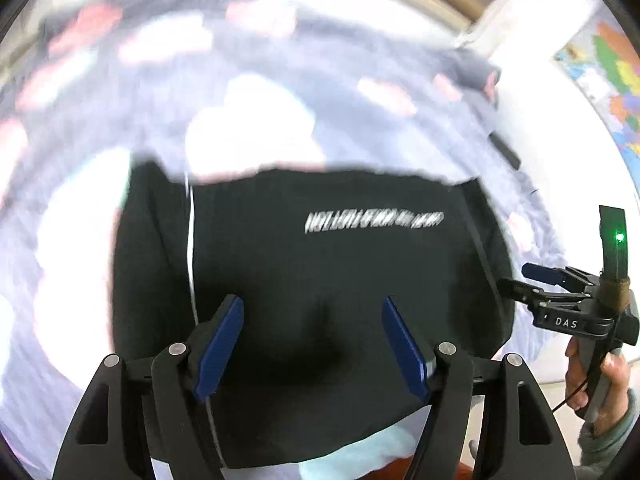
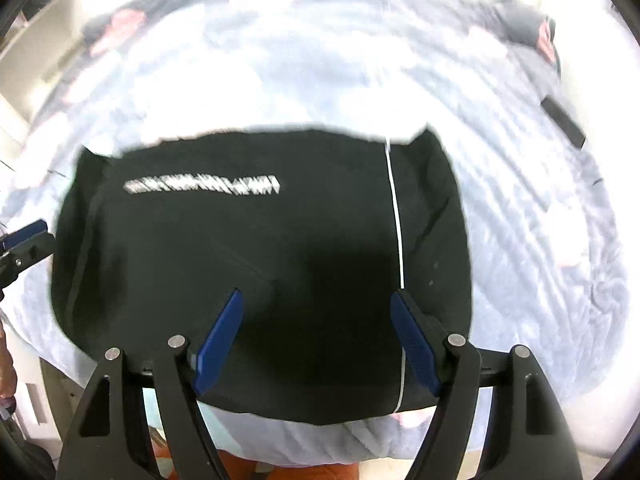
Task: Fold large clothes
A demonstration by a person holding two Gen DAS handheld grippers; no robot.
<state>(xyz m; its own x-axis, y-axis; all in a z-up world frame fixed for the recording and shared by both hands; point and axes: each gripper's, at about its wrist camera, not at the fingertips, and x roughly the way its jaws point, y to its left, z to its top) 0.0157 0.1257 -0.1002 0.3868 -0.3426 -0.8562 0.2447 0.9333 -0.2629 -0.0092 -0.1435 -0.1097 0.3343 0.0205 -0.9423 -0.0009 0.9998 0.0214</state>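
The black garment (image 1: pixel 304 280) lies as a compact, roughly square bundle on the near part of a pale blue-grey bedspread (image 1: pixel 72 280), its white lettering (image 1: pixel 374 221) facing up and a thin white cord (image 1: pixel 191 248) running from its far edge toward the near one; judging by that tidy outline, the main folds look done and what may be left is a last fold or a smoothing of the edges, though motion blur hides small creases. The left gripper (image 1: pixel 312 340) hangs over the near half of the bundle with its blue pads spread wide and nothing between them; the right gripper (image 2: pixel 316 340) is likewise wide apart and empty above the near edge, and in the left view it shows at the right side of the cloth. On the far right of the bed a small dark flat object (image 2: pixel 564 122) rests well apart from the bundle, and far off a crumpled grey and pink cloth (image 2: pixel 532 36) lies near the bed's edge; neither blocks the work
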